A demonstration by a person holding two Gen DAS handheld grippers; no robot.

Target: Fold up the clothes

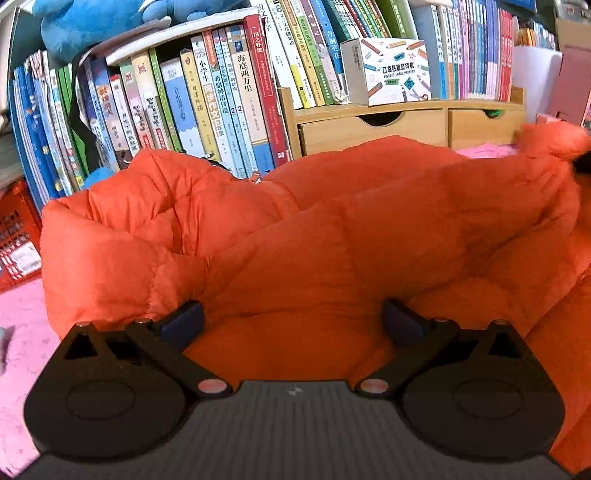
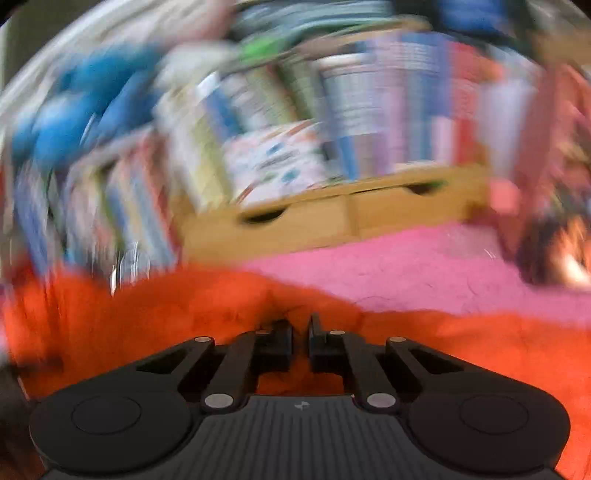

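Observation:
An orange puffer jacket (image 1: 314, 229) lies bunched on a pink cloth surface (image 1: 22, 332), filling the left wrist view. My left gripper (image 1: 291, 321) is open, its fingers wide apart and pressed against the jacket's padding. In the blurred right wrist view the jacket (image 2: 147, 310) lies across the foreground. My right gripper (image 2: 300, 332) is shut on a fold of the orange jacket, with fabric bulging around the nearly closed fingertips.
A shelf of upright books (image 1: 207, 103) stands close behind the jacket. A wooden drawer unit (image 1: 373, 125) with a white printer box (image 1: 388, 70) on top sits behind it. A blue plush toy (image 1: 85, 22) lies on the books. A red crate (image 1: 18, 236) stands at left.

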